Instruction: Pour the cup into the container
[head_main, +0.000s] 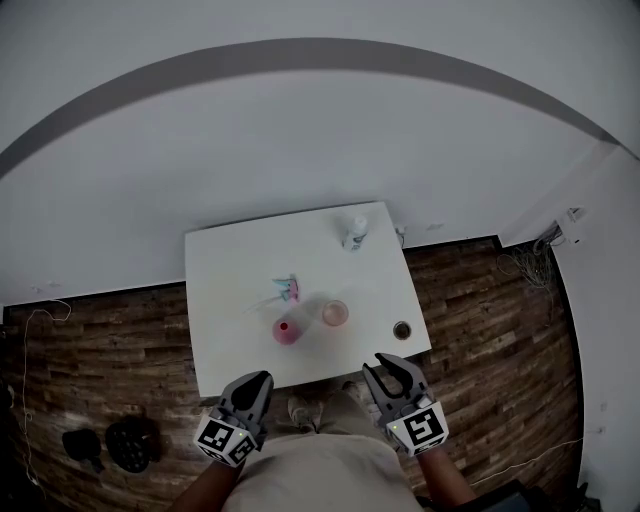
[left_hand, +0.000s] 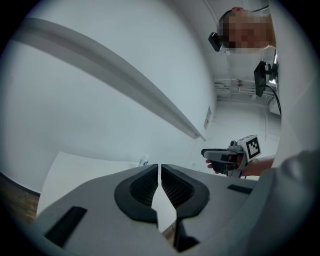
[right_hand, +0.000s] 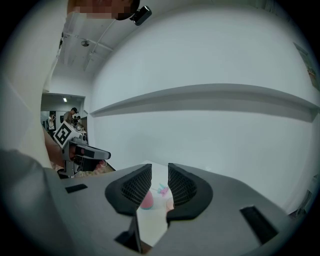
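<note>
On the white table (head_main: 230, 300) stand an opaque pink cup (head_main: 286, 330) and, to its right, a translucent pale pink container (head_main: 335, 313). Both grippers hover at the near edge of the table, short of these objects. My left gripper (head_main: 250, 392) is shut with nothing in it; its pads (left_hand: 145, 186) nearly meet in the left gripper view. My right gripper (head_main: 393, 374) is also shut and empty, with only a narrow slit between its jaws. Through that slit the right gripper view shows the pink cup (right_hand: 147, 201) farther ahead on the table.
A small teal and pink object (head_main: 287, 288) lies behind the cup. A white bottle (head_main: 355, 233) stands at the far right corner and a small dark round object (head_main: 402, 329) near the right edge. Wood-pattern floor surrounds the table; dark objects (head_main: 120, 442) lie at the lower left.
</note>
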